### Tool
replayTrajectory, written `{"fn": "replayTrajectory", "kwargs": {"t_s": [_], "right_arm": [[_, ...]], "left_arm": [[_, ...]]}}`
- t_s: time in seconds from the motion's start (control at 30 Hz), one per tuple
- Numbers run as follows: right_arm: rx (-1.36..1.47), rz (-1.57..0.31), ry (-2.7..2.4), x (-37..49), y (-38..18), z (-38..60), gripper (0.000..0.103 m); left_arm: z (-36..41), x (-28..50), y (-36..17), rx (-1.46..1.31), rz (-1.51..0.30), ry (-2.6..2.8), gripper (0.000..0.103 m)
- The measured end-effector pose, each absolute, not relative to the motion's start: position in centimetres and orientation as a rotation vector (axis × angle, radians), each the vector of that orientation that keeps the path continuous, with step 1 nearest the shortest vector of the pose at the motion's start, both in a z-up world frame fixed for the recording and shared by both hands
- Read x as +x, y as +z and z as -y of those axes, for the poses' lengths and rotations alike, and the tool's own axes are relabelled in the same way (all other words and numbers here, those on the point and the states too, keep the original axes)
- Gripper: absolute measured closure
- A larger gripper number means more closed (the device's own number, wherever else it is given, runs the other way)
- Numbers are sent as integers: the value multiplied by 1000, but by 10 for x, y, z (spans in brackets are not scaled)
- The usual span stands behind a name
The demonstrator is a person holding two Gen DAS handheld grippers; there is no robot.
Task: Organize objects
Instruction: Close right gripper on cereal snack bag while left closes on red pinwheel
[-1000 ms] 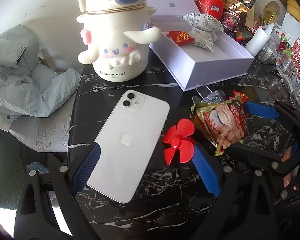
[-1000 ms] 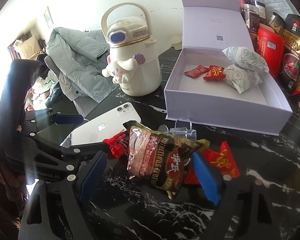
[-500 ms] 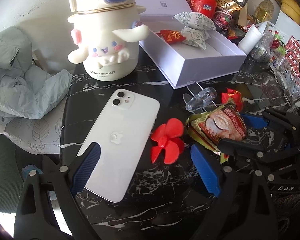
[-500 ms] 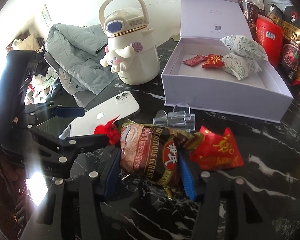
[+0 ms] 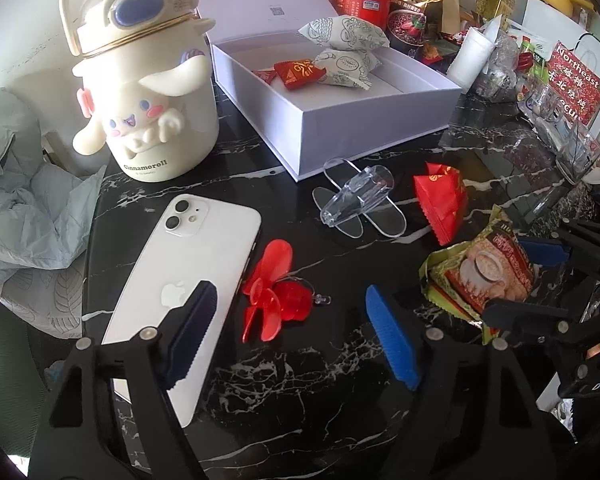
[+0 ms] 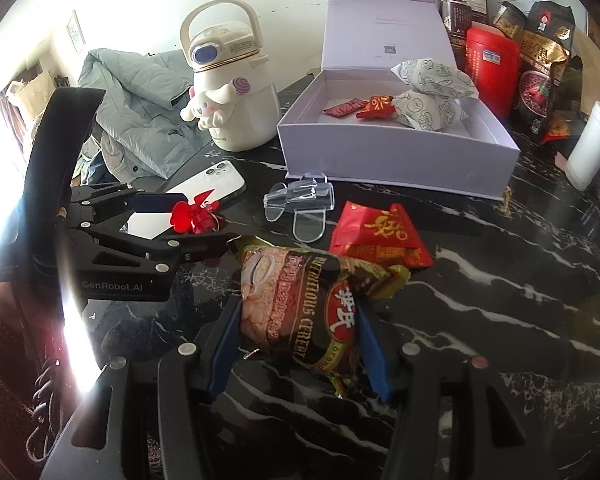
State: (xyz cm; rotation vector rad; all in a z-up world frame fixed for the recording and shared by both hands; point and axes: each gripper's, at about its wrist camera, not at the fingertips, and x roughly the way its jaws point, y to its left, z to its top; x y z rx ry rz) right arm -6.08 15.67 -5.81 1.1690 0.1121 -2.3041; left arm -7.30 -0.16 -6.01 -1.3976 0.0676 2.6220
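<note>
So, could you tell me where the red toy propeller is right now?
In the left wrist view the red toy propeller lies on the black marble table, just right of the white phone, between the open left gripper's fingers.

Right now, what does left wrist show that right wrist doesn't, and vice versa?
Left wrist only: the left gripper from behind, its jaws just closing around the red fan without pressing it, and the clear bins at far right.

Right wrist only: the right gripper shut on the cereal packet, printed front showing, and a dark sleeve at left.

Both: phone, Cinnamoroll jug, open white box holding wrapped snacks, clear stand, red packet, black marble table.
</note>
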Motion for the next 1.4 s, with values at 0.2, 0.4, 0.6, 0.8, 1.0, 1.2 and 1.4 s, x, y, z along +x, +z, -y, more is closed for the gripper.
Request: {"fn": "replayTrajectory", "kwargs": {"t_s": [0.2, 0.4, 0.6, 0.8, 1.0, 1.2, 1.4], "right_arm": [[1172, -106, -2309, -61, -59, -161, 46], [1196, -77, -2304, -63, -61, -163, 42], [1244, -67, -2290, -68, -69, -161, 33], [1245, -37, -2288, -69, -77, -163, 32], [1250, -16, -2313, -68, -76, -173, 39], [1259, -5, -2329, -66, -76, -184, 39], [1261, -3, -2331, -65, -77, -188, 39]], "left_arm": [[-9, -76, -67, -1408, -87, 2561, 56], [-13, -78, -67, -1396, -89, 2550, 58], [-17, -77, -67, -1384, -119, 2549, 58], [-24, -73, -66, -1362, -203, 2548, 57], [-32, -72, -67, -1361, -228, 2519, 57], [-47, -73, -67, -1345, -267, 2480, 57], [-59, -71, -66, -1324, -302, 2461, 57]]}}
